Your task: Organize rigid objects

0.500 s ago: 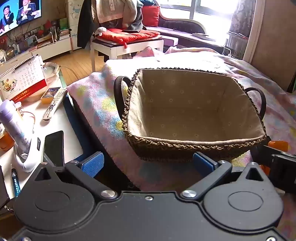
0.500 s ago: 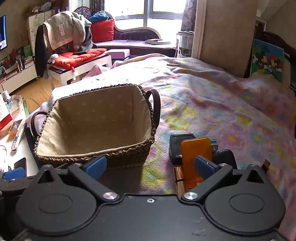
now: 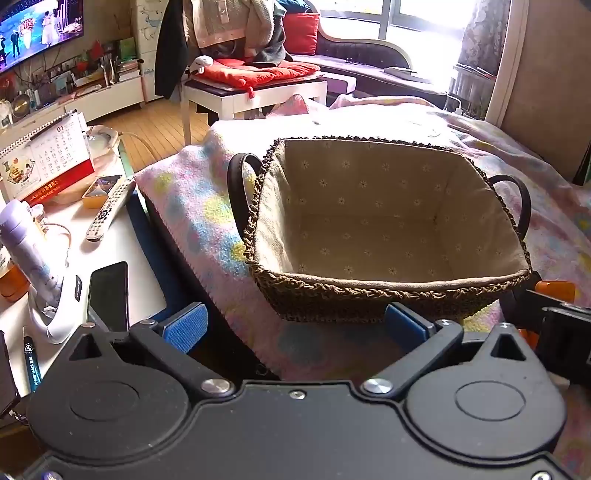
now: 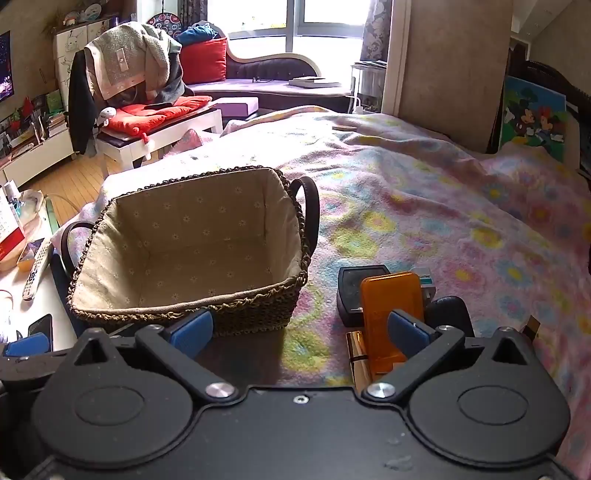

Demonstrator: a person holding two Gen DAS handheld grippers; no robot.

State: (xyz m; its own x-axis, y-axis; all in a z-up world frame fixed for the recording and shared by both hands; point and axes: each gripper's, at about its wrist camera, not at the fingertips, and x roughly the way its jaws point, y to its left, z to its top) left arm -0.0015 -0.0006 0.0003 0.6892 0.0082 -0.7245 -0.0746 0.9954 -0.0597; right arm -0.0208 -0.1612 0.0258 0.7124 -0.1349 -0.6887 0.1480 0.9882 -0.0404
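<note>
Flowered blanket (image 4: 424, 206) and empty basket (image 3: 369, 295) unmoved as before, both tongs (image 3: 295, 325) (image 4: 299, 328) released wide.

Almost nothing differs from half a second ago: only the picture on the television (image 3: 35, 35) is new, while basket, grippers and the small objects show no shift.

Brown woven basket (image 4: 258, 314) with cream daisy-print lining — pastel flowered blanket (image 4: 424, 221), orange case (image 4: 391, 295), blue-padded gripper (image 4: 297, 332)
</note>
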